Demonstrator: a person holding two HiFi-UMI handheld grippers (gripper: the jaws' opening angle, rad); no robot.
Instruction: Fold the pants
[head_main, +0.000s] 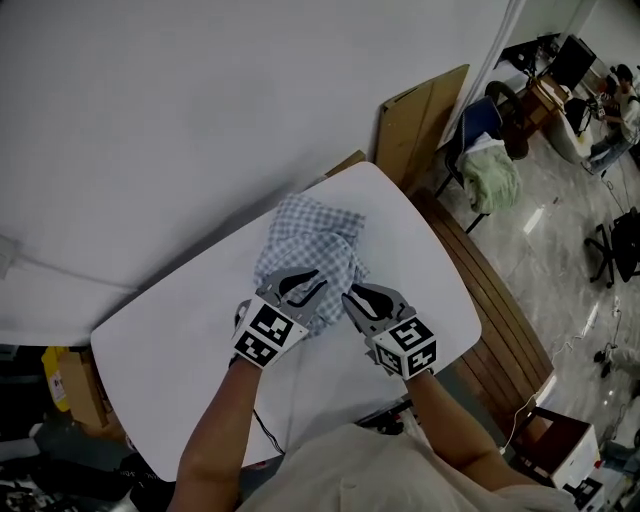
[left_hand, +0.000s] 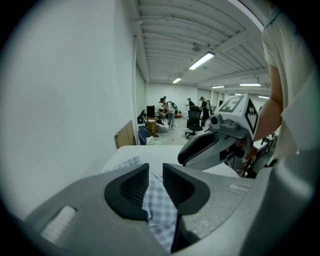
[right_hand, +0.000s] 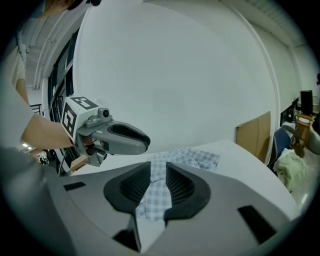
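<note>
I had the left gripper (head_main: 302, 287) and right gripper (head_main: 362, 298) side by side at the checked pants (head_main: 305, 232) on the white table (head_main: 170, 345). Each one's 2 jaws stood slightly apart with cloth loose between them.

Both forearms stretched fwd from bottom of head view: L forearm (head_main: 215, 430) bare, R forearm (head_main: 445, 412) partly behind shirt. 2 grippers side by side, tips angled in toward each other & close together, pointed fwd and somewhat down. L gripper (head_main: 312, 283): jaws a narrow gap apart, pants (left_hand: 159, 210) fabric running thru gap. R gripper (head_main: 352, 298): jaws likewise slightly apart w/ fabric between, not pinched. L marker cube (head_main: 266, 335) & R marker cube (head_main: 408, 348) facing up.
</note>
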